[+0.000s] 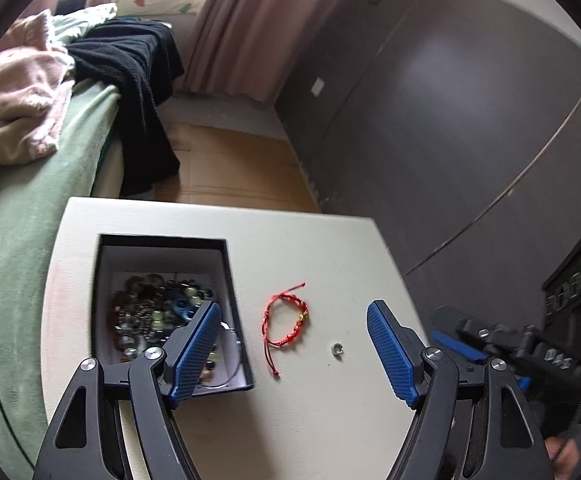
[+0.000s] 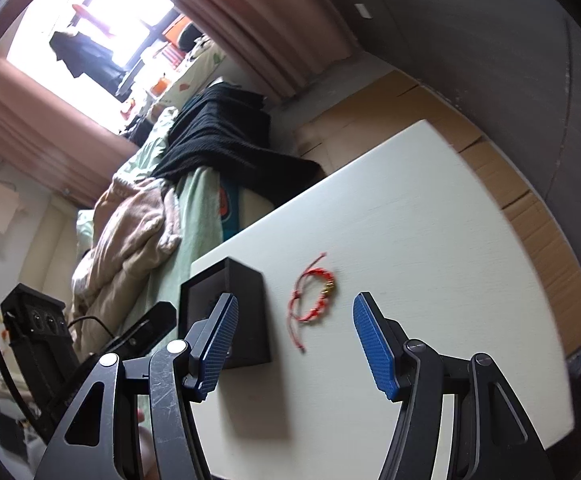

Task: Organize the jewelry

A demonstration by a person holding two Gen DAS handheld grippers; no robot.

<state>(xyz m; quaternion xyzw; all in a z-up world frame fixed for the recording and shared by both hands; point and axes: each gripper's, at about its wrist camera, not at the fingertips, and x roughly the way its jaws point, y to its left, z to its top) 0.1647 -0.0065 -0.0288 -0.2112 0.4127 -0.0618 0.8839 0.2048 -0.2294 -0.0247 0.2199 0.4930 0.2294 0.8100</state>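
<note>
- Two pieces are left loose on your pale, off-white tabletop (image 1: 322, 420); going left to right you have the black open-topped rectangular box (image 1: 232, 280) heaped with mixed bead jewelry, then the red braided cord bracelet with small gold beads (image 1: 286, 320), then a small silvery open ring (image 1: 336, 349).
- Your left gripper (image 1: 294, 354) stands wide open with nothing in it; the bracelet lies just ahead between the lines of its blue pads, the box off its left finger, the ring near its right.
- Your right gripper (image 2: 294, 344) is also parted and empty; in its own view the bracelet (image 2: 314, 296) sits just ahead in the gap, with the box (image 2: 246, 312) beside its left finger.
- Bracelet's long axis, loop to trailing cord tail, runs roughly toward and away from you, so pads would close across it.
- Either hand looks about equally near; the left is closer to the box.
- Raised lettering shows on the right gripper's black body in the left view, too blurred to read. No other writing is legible.
</note>
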